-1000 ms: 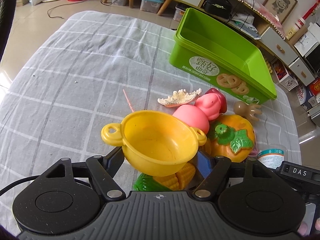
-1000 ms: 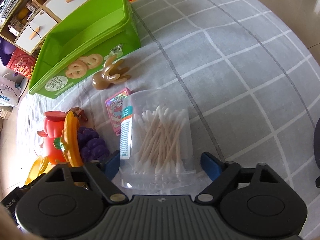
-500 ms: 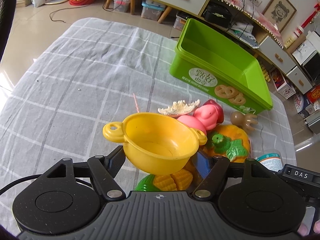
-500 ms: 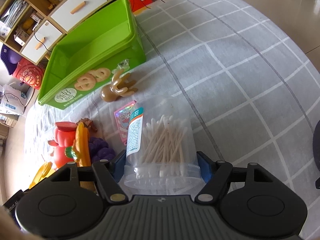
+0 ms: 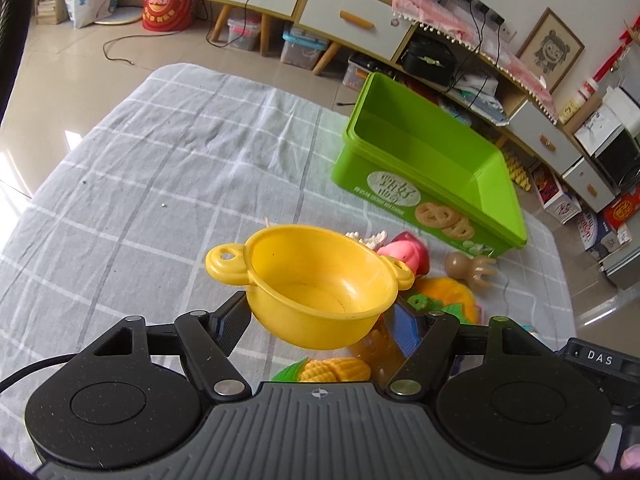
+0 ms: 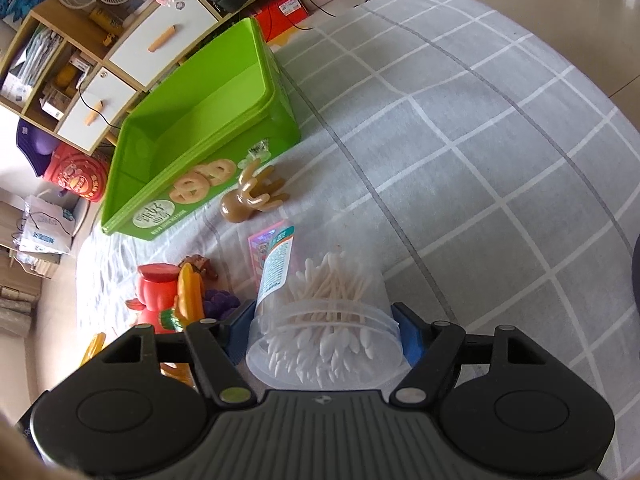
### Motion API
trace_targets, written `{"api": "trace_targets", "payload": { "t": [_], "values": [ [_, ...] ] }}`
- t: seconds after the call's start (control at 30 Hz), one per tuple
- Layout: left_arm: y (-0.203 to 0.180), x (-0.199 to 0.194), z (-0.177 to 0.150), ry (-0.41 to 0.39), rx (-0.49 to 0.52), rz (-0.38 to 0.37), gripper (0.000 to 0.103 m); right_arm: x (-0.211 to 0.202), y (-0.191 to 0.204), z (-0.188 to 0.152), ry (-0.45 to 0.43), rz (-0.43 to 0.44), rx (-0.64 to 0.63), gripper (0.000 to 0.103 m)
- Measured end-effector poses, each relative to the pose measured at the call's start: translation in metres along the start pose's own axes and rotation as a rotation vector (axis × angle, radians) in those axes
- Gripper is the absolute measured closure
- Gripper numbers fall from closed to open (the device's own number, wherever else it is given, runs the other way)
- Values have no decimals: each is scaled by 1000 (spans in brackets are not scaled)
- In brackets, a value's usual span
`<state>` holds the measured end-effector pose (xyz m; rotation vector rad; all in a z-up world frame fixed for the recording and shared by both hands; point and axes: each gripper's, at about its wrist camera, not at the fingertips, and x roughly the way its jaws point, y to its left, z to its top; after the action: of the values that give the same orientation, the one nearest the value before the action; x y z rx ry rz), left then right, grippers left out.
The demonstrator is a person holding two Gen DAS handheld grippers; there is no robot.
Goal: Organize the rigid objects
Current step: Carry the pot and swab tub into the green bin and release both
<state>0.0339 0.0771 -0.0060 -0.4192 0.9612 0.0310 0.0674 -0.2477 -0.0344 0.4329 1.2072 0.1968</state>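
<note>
My left gripper (image 5: 320,320) is shut on a yellow toy pot (image 5: 316,276) and holds it above the grey checked cloth (image 5: 160,200). My right gripper (image 6: 324,332) is shut on a clear tub of cotton swabs (image 6: 324,320), lifted and tilted. The empty green bin (image 5: 432,168) stands at the far side; it also shows in the right wrist view (image 6: 192,128). Below the pot lie a pink toy (image 5: 404,250), an orange pumpkin (image 5: 448,300), toy corn (image 5: 336,370) and a white shell (image 5: 366,238).
A brown octopus toy (image 6: 252,196) lies beside the bin's front wall. A pink card (image 6: 264,244), purple grapes (image 6: 220,300) and a red toy (image 6: 156,292) lie left of the tub. Cabinets (image 5: 320,8) and floor clutter stand beyond the cloth.
Both grippers have risen with their loads. The pot is now higher over the toy pile. The swab tub has lifted off the cloth and tilted its base toward the camera.
</note>
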Motion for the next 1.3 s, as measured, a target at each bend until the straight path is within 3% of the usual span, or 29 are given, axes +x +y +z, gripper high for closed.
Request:
{"api": "trace_targets", "payload": {
  "t": [0.3, 0.63, 1.0, 1.3],
  "values": [
    [-19, 2, 28, -1, 36, -33, 28, -16, 12, 14, -12, 118, 36, 47],
    [-53, 29, 83, -20, 115, -64, 28, -23, 39, 69, -59, 184, 39, 47],
    [-88, 92, 116, -24, 282, -74, 28, 20, 67, 131, -105, 208, -35, 47],
    [-91, 127, 109, 87, 372, -5, 28, 55, 64, 143, -105, 201, -75, 47]
  ]
}}
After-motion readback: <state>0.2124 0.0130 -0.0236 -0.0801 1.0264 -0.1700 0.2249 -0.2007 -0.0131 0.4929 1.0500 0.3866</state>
